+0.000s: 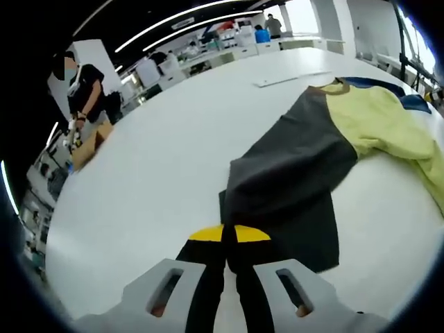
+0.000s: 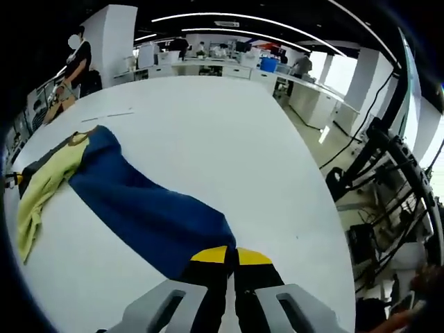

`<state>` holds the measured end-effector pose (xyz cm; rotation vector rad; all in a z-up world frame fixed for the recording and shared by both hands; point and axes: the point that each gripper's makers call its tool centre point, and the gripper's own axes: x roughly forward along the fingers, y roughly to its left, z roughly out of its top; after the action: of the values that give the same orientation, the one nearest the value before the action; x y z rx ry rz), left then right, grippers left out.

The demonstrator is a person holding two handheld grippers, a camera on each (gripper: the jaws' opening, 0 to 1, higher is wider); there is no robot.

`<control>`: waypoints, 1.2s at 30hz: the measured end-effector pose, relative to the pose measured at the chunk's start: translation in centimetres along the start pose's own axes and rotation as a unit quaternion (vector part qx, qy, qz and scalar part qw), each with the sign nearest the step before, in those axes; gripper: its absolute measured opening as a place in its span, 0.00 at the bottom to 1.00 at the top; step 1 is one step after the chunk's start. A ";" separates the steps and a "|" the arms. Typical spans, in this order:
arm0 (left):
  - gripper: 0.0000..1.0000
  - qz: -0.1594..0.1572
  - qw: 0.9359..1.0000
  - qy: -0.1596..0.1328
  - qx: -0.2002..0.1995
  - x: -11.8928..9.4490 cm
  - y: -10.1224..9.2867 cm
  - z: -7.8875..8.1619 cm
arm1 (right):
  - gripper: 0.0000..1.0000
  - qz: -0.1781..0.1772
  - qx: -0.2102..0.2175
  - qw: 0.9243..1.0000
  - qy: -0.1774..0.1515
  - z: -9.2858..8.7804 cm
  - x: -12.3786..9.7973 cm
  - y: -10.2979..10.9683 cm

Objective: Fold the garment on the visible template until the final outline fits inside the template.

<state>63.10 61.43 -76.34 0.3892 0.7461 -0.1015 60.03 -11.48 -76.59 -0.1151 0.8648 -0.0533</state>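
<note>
A colour-block garment lies spread on the white table (image 1: 152, 166). Its dark grey panel (image 1: 298, 159) runs from the yellow-green middle (image 1: 381, 118) down to my left gripper (image 1: 229, 236), which is shut on the grey corner. A darker grey layer (image 1: 305, 239) lies under that panel; I cannot tell whether it is cloth or a template. In the right gripper view the blue panel (image 2: 152, 208) stretches from the yellow-green part (image 2: 45, 180) to my right gripper (image 2: 231, 255), shut on the blue corner.
A thin pale strip (image 1: 291, 78) lies on the table beyond the garment. A person (image 1: 83, 87) stands past the table's far left edge. Black stands and cables (image 2: 388, 180) crowd the floor beyond the table's right edge. Desks line the back.
</note>
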 end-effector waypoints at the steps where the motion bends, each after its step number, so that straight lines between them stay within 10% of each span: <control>1: 0.00 0.001 1.000 0.001 -0.002 0.0 0.1 0.0 | 0.00 -0.002 0.002 1.000 0.004 -0.2 0.0 -0.2; 19: 0.11 -0.018 0.999 -0.032 -0.008 -0.7 -0.1 0.7 | 0.01 -0.014 -0.021 1.000 0.012 -0.6 0.1 -1.7; 36: 0.63 -0.102 0.987 -0.110 -0.065 -3.6 -3.5 2.8 | 0.77 0.144 -0.065 0.984 -0.085 3.2 -2.5 6.6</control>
<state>61.46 57.00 -73.08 0.1723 0.5687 -0.2823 60.83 -4.41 -73.51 -0.1136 0.7068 0.2817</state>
